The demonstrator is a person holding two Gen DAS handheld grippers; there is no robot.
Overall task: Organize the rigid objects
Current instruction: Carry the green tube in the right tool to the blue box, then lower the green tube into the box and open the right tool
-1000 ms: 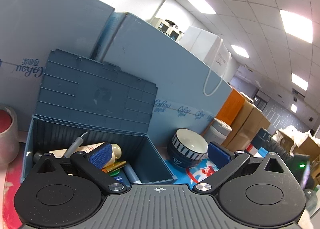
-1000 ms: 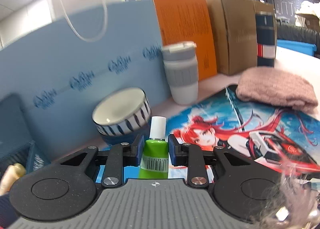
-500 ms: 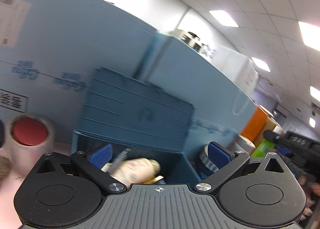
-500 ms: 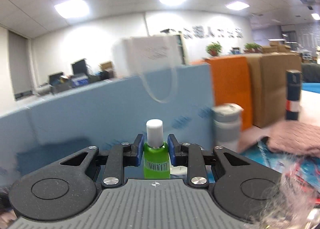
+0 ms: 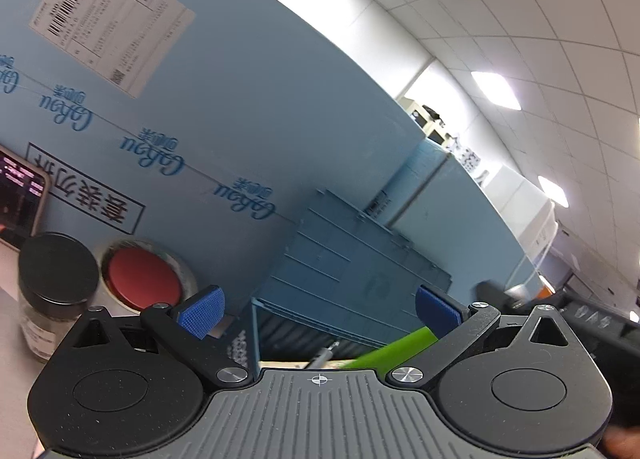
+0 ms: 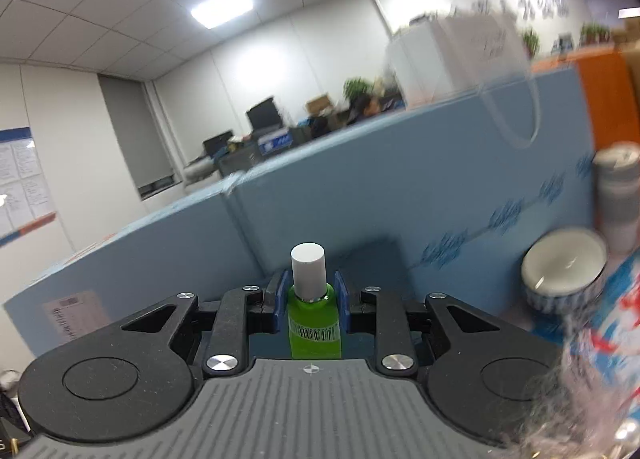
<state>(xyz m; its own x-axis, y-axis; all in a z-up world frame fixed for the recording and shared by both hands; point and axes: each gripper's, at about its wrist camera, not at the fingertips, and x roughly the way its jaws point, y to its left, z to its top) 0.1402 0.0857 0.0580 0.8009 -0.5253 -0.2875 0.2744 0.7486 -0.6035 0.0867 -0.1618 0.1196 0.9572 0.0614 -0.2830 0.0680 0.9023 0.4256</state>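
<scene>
The green bottle (image 6: pixel 315 323), white cap up, is sitting upright between the blue pads of the right gripper (image 6: pixel 310 301), which is clamping it narrowly at the shoulder and carrying it above the open blue storage box (image 5: pixel 352 283). The box is already holding at least a pen-like item, so sorting looks partly done; this bottle is not yet in. The left gripper (image 5: pixel 318 309) is hanging wide apart, gripping nothing, near a dark-lidded jar (image 5: pixel 54 291) and a tape roll (image 5: pixel 146 279).

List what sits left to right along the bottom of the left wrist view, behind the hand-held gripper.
Phone → black-lidded jar → tape roll with red centre → open blue storage box → green bottle coming in from the right.
</scene>
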